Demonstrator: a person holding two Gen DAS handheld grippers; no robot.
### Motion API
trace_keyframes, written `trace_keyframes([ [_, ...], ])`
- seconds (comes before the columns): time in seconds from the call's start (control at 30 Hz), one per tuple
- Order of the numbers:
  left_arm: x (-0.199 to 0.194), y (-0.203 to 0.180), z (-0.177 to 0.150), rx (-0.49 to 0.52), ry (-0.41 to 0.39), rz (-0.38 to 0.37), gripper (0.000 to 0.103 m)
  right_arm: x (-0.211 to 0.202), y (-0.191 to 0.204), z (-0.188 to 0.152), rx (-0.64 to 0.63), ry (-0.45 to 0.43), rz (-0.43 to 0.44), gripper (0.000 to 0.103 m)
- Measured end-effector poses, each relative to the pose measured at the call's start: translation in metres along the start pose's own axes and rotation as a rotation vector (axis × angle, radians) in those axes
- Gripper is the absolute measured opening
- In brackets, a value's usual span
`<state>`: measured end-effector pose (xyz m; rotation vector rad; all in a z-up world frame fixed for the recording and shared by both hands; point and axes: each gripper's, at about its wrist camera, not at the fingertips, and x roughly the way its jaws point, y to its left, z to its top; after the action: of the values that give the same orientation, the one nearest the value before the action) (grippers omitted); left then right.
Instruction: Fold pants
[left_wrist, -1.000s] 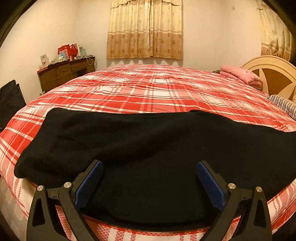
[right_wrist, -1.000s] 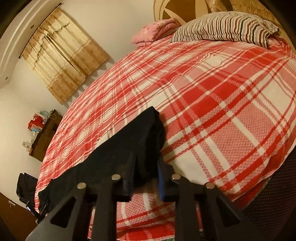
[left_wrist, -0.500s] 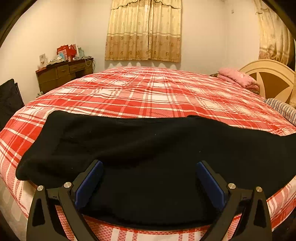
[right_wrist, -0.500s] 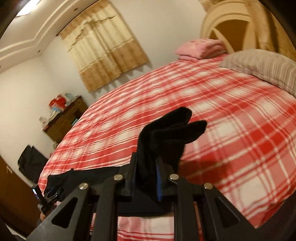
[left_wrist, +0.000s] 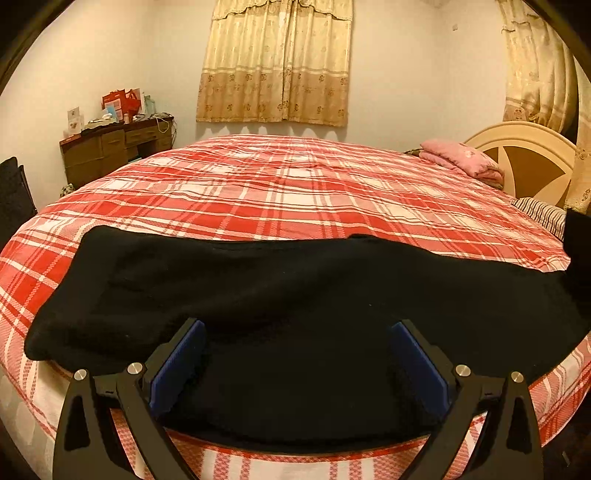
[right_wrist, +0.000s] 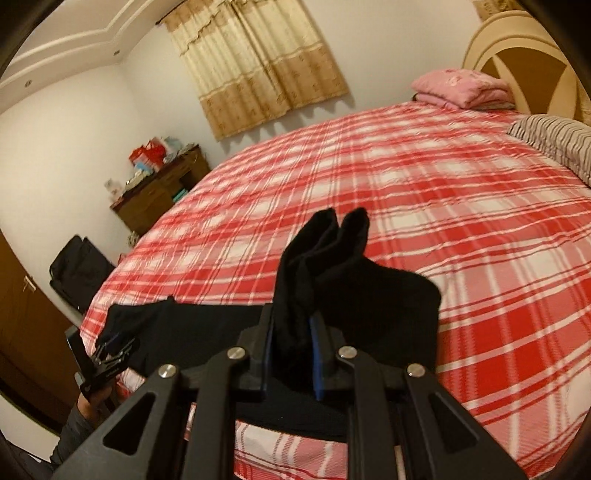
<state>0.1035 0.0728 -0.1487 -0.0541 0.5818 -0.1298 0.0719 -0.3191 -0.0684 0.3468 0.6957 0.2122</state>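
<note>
Currently right claw (right_wrist: 291, 347) pinches the black pants (left_wrist: 295, 314) end, lifted off the plaid bed (left_wrist: 295, 184); left claw (left_wrist: 295, 363) gapes wide, empty, over them. Carry end across low, edges aligned.

The pants (left_wrist: 295, 295) are shown in plain black. The bedspread (left_wrist: 295, 192) is patterned in red-and-white plaid. The curtain (left_wrist: 277, 62) is coloured beige, the folded blanket (right_wrist: 461, 86) pink, the pillow (right_wrist: 554, 136) striped.

I get warm, yellowish, dim indoor light in both views. Fisheye bending curves the bed (left_wrist: 295, 192) and darkens the corners. The black pants (left_wrist: 295, 295) show almost no detail; my right view is slightly motion-blurred.
</note>
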Motion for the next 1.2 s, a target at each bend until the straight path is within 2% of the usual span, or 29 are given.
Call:
trace_keyframes([
  [0.23,0.001,-0.008,-0.002,0.024,0.007,0.004,0.102,0.023,0.01,-0.013,-0.003,0.06,0.024,0.02],
  [0.6,0.005,-0.004,-0.005,0.025,0.038,0.027,0.102,0.036,0.019,-0.017,-0.004,0.081,0.036,0.02],
  [1.2,0.005,-0.009,-0.007,0.035,0.051,-0.002,0.102,0.065,0.056,-0.016,-0.051,0.122,0.097,0.02],
])
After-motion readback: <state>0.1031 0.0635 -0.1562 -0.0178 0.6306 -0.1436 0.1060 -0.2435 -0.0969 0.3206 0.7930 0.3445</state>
